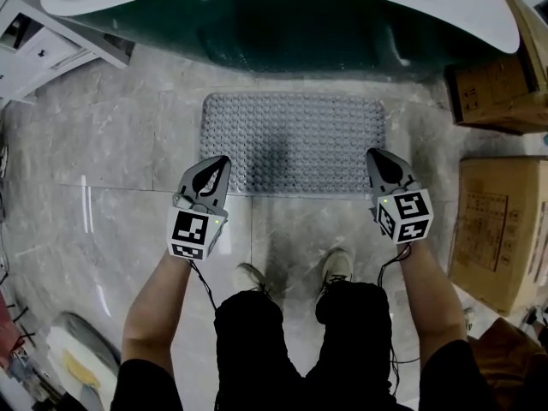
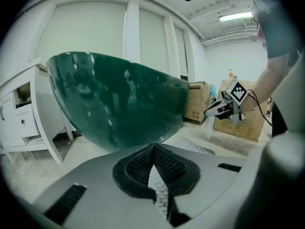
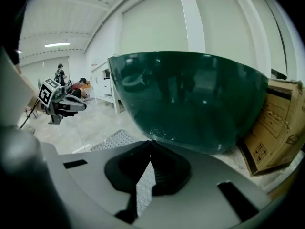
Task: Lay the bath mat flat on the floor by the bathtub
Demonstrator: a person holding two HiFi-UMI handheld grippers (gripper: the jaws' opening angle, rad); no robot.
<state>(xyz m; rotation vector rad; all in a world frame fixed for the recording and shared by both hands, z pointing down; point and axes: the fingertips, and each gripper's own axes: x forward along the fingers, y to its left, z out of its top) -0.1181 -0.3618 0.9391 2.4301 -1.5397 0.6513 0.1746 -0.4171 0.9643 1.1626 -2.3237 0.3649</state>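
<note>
Both jaws together: L tool (image 1: 223, 160), R tool (image 1: 372, 153), at flat bath mat's (image 1: 295, 142) near edge by bathtub (image 1: 282, 24).

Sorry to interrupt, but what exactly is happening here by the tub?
A person stands facing the dark green bathtub, holding tongs in each hand. The grey studded bath mat lies flat on the marble floor beside the tub. The left tongs and right tongs hover over its near corners, both closed and empty, so the laying looks done.
</note>
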